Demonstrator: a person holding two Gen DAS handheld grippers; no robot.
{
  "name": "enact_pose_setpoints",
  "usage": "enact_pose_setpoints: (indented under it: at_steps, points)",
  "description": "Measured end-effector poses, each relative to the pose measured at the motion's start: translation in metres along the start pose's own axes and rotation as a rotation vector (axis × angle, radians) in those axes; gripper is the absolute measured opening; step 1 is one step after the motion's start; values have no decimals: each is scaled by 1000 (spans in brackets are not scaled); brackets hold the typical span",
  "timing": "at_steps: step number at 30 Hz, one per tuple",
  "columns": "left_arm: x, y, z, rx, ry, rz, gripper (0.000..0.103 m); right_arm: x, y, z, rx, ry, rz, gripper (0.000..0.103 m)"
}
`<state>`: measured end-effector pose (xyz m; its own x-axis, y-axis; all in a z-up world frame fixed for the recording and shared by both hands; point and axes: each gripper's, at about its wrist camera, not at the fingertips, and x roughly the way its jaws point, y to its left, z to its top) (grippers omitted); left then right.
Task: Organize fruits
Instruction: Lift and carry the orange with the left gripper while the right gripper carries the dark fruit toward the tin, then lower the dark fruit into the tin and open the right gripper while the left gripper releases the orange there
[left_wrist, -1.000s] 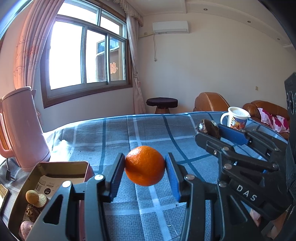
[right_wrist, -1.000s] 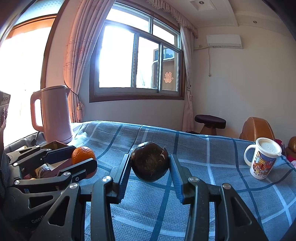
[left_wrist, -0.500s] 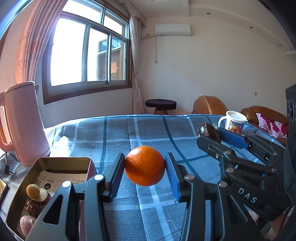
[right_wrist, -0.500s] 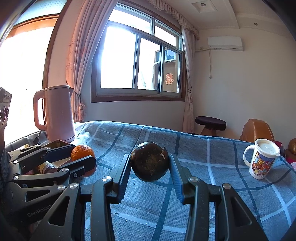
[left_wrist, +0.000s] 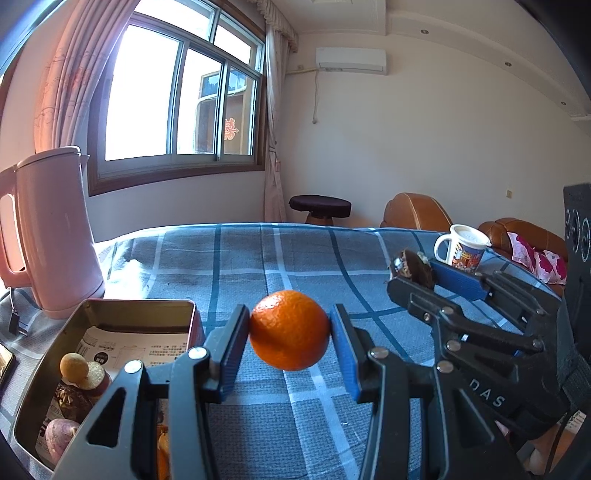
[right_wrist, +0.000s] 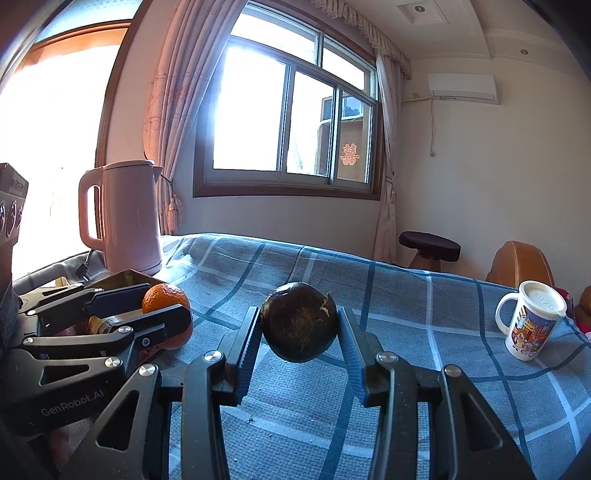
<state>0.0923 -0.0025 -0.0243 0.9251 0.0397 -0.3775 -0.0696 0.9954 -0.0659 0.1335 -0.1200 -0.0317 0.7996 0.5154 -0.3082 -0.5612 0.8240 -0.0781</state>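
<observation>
Left wrist view: the left claw (left_wrist: 290, 330) sits at the lower centre of the frame, its blue pads pressed on either side of an orange (left_wrist: 290, 329). The orange is round, bright and finely dimpled, held clear above the blue checked cloth (left_wrist: 295, 273) of the surface. At the lower left stands an open metal tin (left_wrist: 140, 306) with printed paper inside and a few small fruits: a tan round one (left_wrist: 74, 363), a dark rough one (left_wrist: 70, 400) and a pinkish one (left_wrist: 59, 434). Just behind the tin, at the left edge, is a pink kettle (left_wrist: 55, 236). At the right the right claw (left_wrist: 417, 267) reaches in, clamped on a dark fruit (left_wrist: 412, 264), with a white printed mug (left_wrist: 463, 249) beyond it.

Right wrist view: the right claw (right_wrist: 299, 325) at the lower centre is closed part-way on the dark fruit (right_wrist: 299, 326), which is round, brown-black and fibrous, with a pale chip in the skin at its upper right. It hangs above the cloth (right_wrist: 406, 302). At the lower left the left claw (right_wrist: 166, 306) grips the orange (right_wrist: 164, 297), with the tin (right_wrist: 125, 277) and kettle (right_wrist: 125, 218) behind. The mug (right_wrist: 528, 325) stands at the right edge.
</observation>
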Motion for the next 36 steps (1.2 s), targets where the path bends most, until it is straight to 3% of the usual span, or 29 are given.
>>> enact_pose_setpoints:
  at_steps: [36]
  points:
    - [-43,51,7,-24,-42,83,47,3,66,23,-93,18,127,44]
